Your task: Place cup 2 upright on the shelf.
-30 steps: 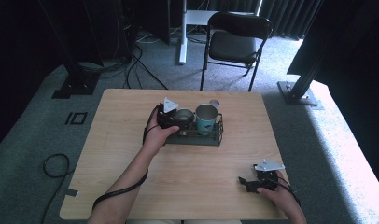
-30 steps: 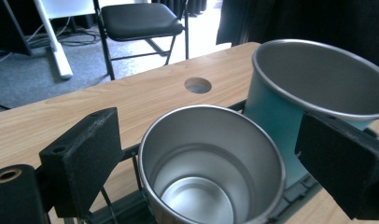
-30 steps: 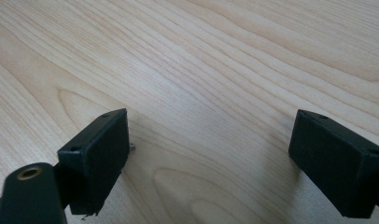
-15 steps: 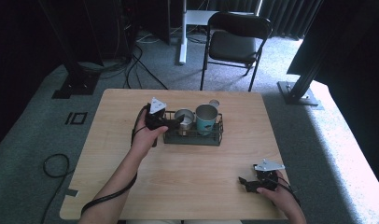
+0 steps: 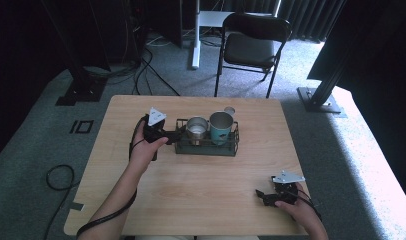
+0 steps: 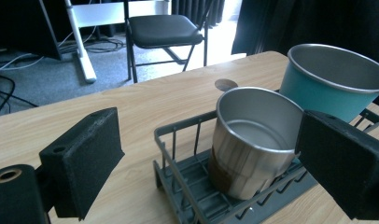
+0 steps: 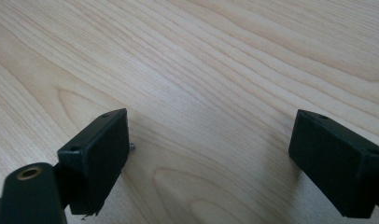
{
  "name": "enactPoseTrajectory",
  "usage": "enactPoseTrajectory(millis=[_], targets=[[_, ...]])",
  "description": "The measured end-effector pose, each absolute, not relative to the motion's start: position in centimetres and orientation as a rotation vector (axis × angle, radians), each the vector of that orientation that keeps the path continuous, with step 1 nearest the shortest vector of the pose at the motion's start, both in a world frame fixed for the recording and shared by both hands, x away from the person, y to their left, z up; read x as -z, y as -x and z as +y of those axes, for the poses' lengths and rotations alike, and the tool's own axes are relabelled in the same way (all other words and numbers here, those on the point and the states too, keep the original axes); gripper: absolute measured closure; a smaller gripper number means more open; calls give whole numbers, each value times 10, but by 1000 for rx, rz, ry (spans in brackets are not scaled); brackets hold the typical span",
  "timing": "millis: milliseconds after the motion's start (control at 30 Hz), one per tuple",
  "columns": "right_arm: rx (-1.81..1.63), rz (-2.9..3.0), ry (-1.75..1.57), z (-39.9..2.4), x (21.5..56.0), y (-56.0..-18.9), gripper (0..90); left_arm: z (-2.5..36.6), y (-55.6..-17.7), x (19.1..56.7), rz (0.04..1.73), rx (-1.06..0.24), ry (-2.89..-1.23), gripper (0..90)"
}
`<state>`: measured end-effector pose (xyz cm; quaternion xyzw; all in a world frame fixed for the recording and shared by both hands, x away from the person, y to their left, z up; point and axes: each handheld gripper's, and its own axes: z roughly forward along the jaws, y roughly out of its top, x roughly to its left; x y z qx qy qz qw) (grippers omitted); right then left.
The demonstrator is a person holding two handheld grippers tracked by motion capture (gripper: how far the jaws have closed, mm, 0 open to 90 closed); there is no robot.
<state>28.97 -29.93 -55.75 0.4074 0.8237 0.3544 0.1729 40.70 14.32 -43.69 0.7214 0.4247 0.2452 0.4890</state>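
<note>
The left gripper (image 5: 172, 133) sits at the left end of a dark grey wire rack (image 5: 207, 145) near the middle of the pale wooden table (image 5: 141, 200), its 2 black foam-faced jaws spread wide and holding nothing; in the left gripper view (image 6: 211, 158) they frame the rack's near corner and the cup behind it, and whether either pad touches the wire I cannot tell. The rack (image 6: 187, 186) is a low tray of thin bars with a slatted floor, and 2 cups stand in it side by side: a plain brushed-steel tumbler (image 5: 196, 128) (image 6: 250, 140), smooth and slightly tapered, nearer the gripper, and a teal enamelled metal cup (image 5: 221, 127) (image 6: 330, 79) with a bare steel rim just beyond it. A small round lid-like disc (image 5: 230, 110) (image 6: 226, 84) lies on the table behind the rack. The right gripper (image 5: 263, 196) rests low at the table's near right corner, well apart from the rack, its jaws also wide apart and empty over bare wood grain (image 7: 206, 158). A black folding chair (image 5: 253, 45) stands beyond the table on grey carpet.
</note>
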Motion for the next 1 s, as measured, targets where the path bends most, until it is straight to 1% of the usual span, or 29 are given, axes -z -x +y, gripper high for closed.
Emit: enactPoseTrajectory(millis=[433, 1000], targets=[[-1005, 2337, -1156, -299, 557, -290, 119, 161, -398, 448, 1062, -601, -1755, 80], [-1005, 2337, -1156, -299, 557, -290, 119, 183, -375, 471, 1094, -603, -1793, 80]])
